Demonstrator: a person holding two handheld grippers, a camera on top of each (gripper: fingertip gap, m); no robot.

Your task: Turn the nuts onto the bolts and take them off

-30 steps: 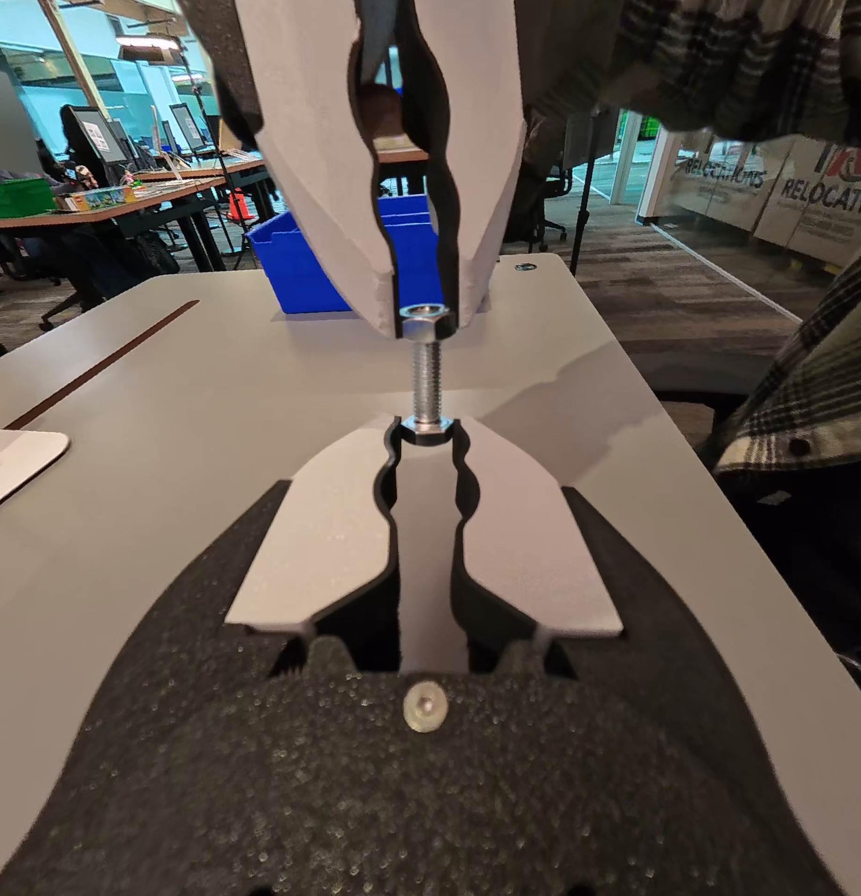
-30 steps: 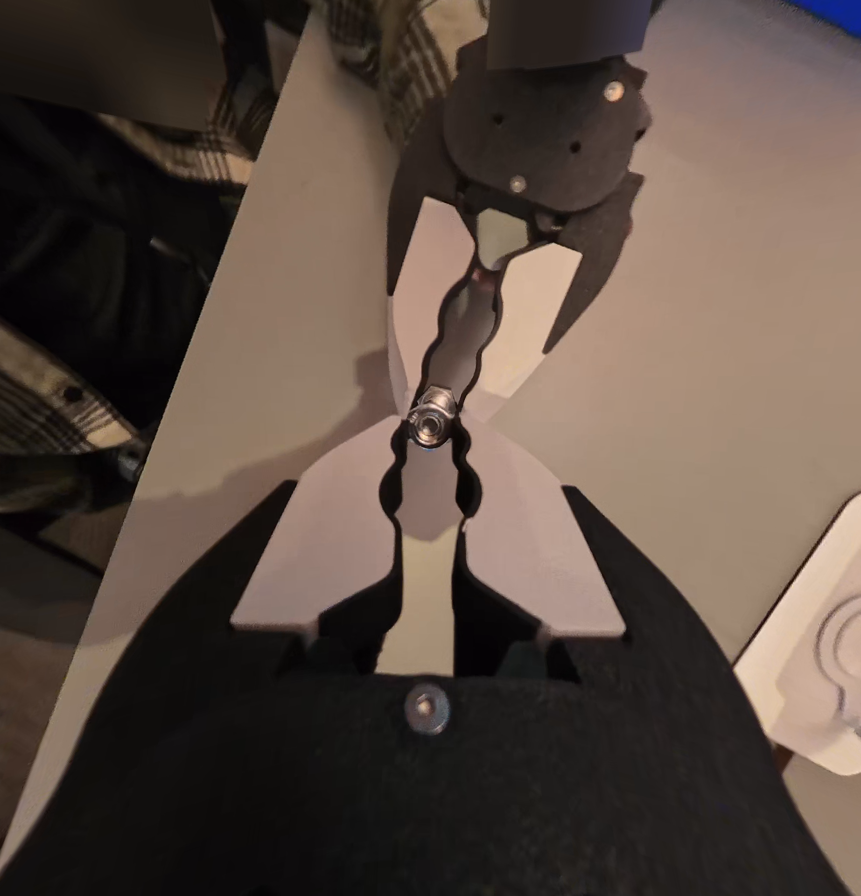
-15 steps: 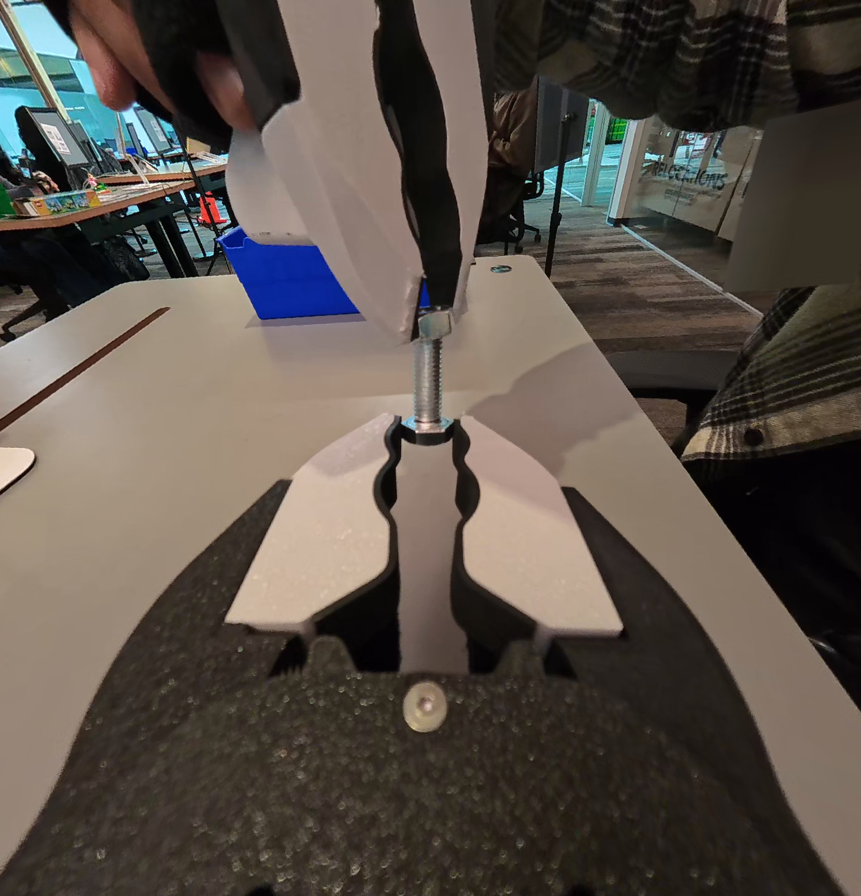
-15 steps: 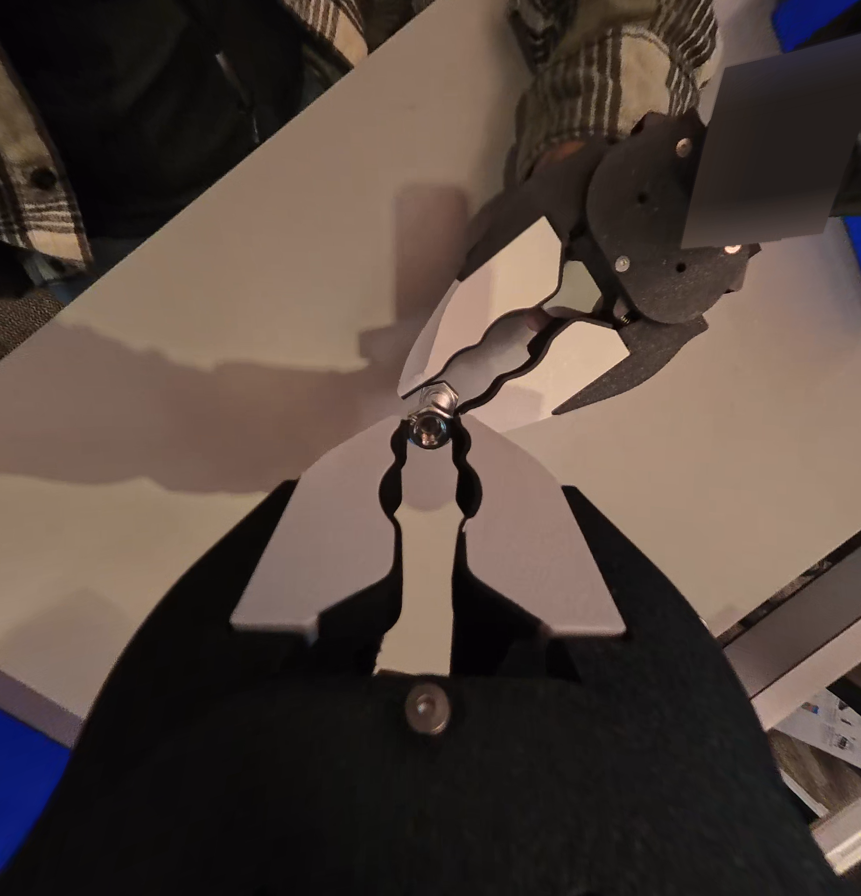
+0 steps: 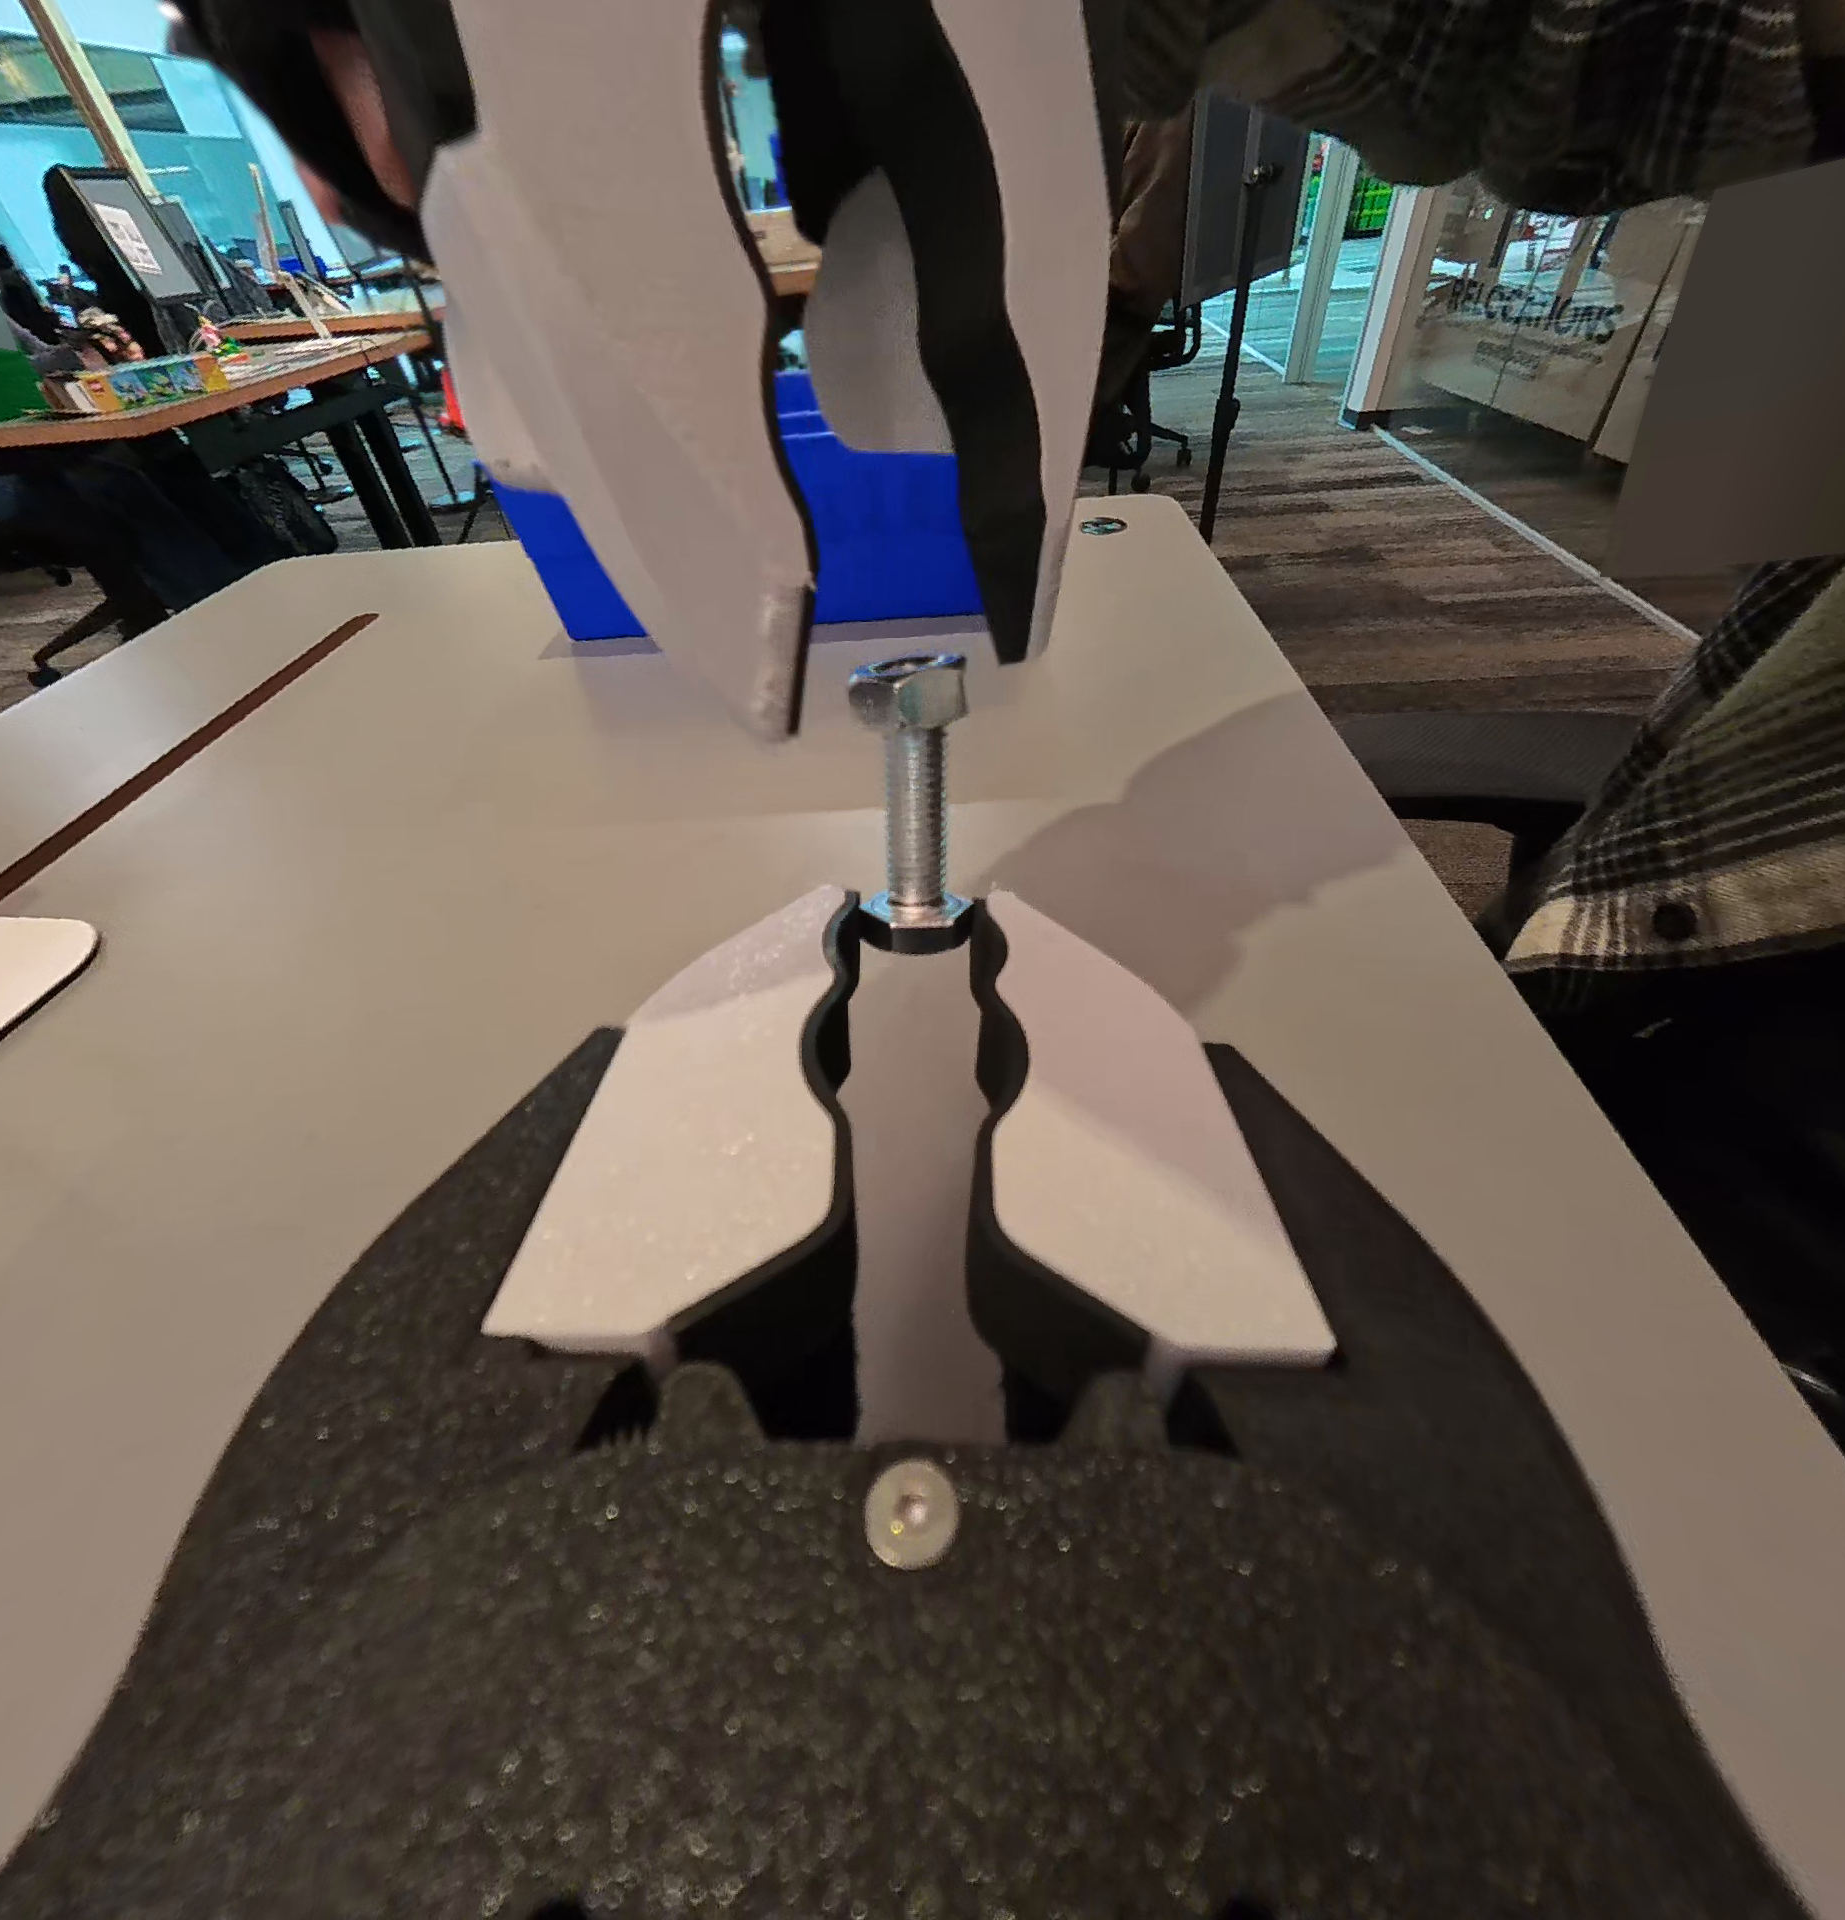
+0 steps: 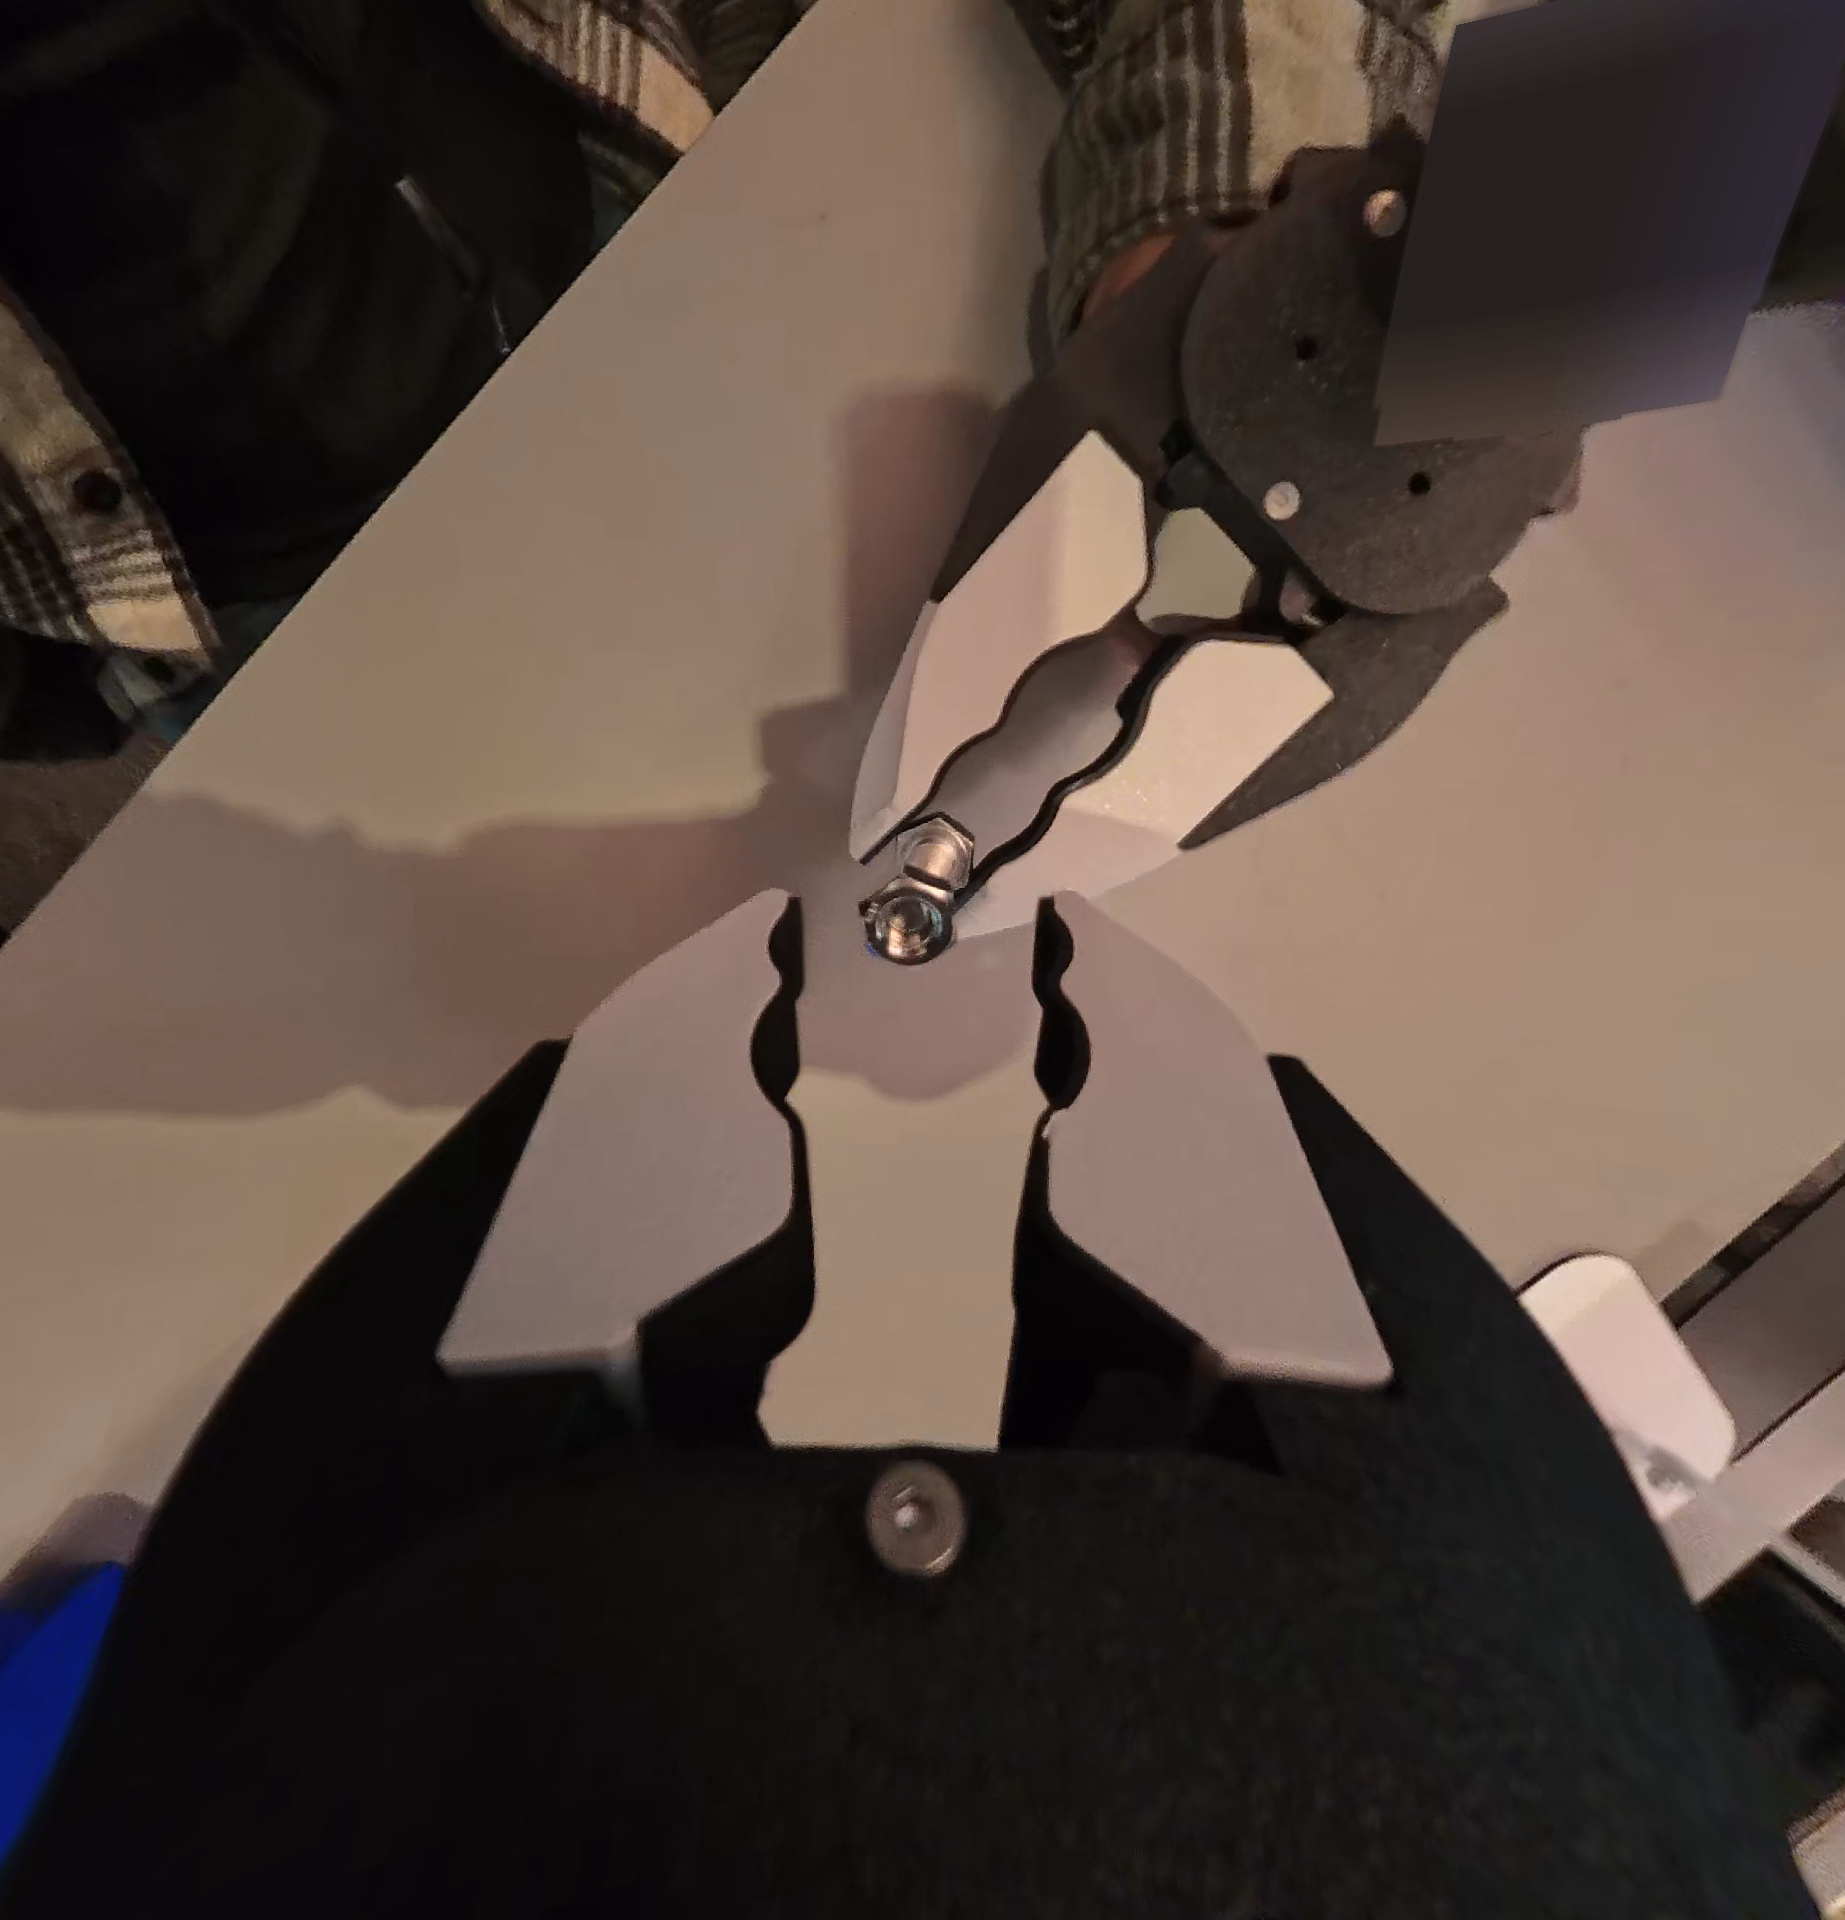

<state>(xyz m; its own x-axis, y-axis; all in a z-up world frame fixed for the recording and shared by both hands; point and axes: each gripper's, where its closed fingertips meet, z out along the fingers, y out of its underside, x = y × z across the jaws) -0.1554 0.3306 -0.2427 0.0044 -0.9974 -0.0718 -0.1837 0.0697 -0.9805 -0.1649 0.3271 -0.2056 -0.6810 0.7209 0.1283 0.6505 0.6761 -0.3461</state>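
Note:
A silver bolt (image 5: 913,821) stands upright over the white table (image 5: 378,935). My left gripper (image 5: 913,923) is shut on the bolt's hex head at the bottom. A silver nut (image 5: 907,694) sits at the top end of the thread. My right gripper (image 5: 897,655) comes down from above and is open, with one fingertip on each side of the nut and not touching it. In the right wrist view I look down on the nut (image 6: 902,925), which lies between the spread tips of the right gripper (image 6: 915,920). The left gripper (image 6: 923,847) reaches in from the upper right.
A blue bin (image 5: 876,540) stands at the table's far end behind the grippers. A white tray (image 5: 14,977) lies at the left, also in the right wrist view (image 6: 1624,1382). The table's right edge (image 5: 1417,883) is close, with a person in a plaid shirt (image 5: 1707,810) beside it. About 4 cm separates my left fingertips from my right.
My right gripper was shut on the nut and twisted round with it. It has now opened and let the nut go. The left gripper still holds the bolt in place.

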